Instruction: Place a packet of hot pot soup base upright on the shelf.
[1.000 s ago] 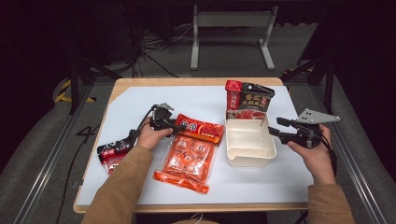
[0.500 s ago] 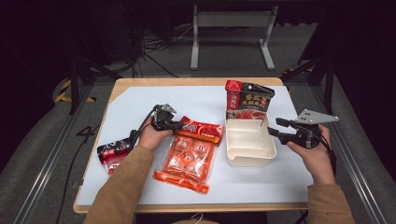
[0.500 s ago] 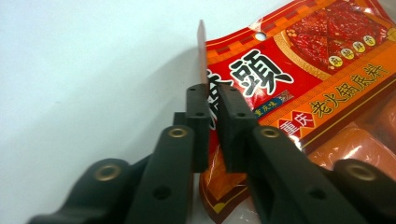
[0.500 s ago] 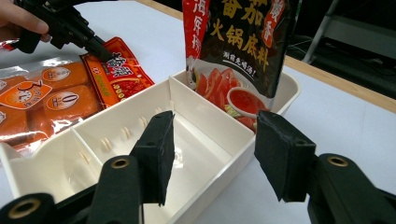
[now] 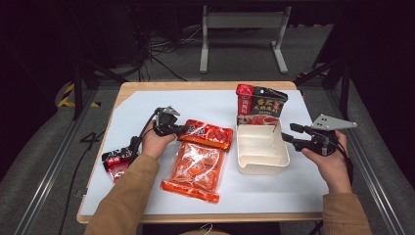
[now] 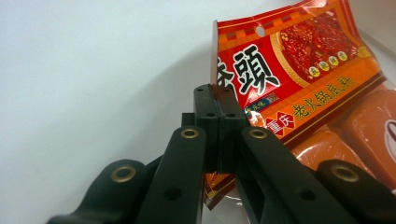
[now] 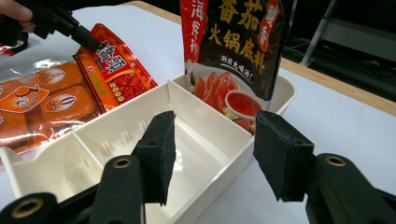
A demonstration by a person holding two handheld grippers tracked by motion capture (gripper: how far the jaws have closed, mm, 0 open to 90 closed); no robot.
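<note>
My left gripper (image 5: 179,129) is shut on the left edge of a red-orange sauce packet (image 5: 206,134), having just closed on it. In the left gripper view the pads (image 6: 205,100) pinch the packet (image 6: 299,60) at its corner, and it hangs a little above the table. It partly overlaps a large orange pack of blocks (image 5: 195,169). My right gripper (image 5: 288,133) stands open at the right wall of a white divided tray (image 5: 262,160). One pad sits inside the tray (image 7: 116,140) and one outside, neither touching it.
A dark sauce pouch (image 5: 259,105) stands upright in the tray's far compartment and rises right ahead of the right gripper (image 7: 219,144) as pouch (image 7: 238,46). A small red-and-black packet (image 5: 115,161) lies at the table's left, by the left forearm.
The left jaws have closed on the red-orange packet's edge, and that hand has risen slightly with it. The right hand has kept still.
</note>
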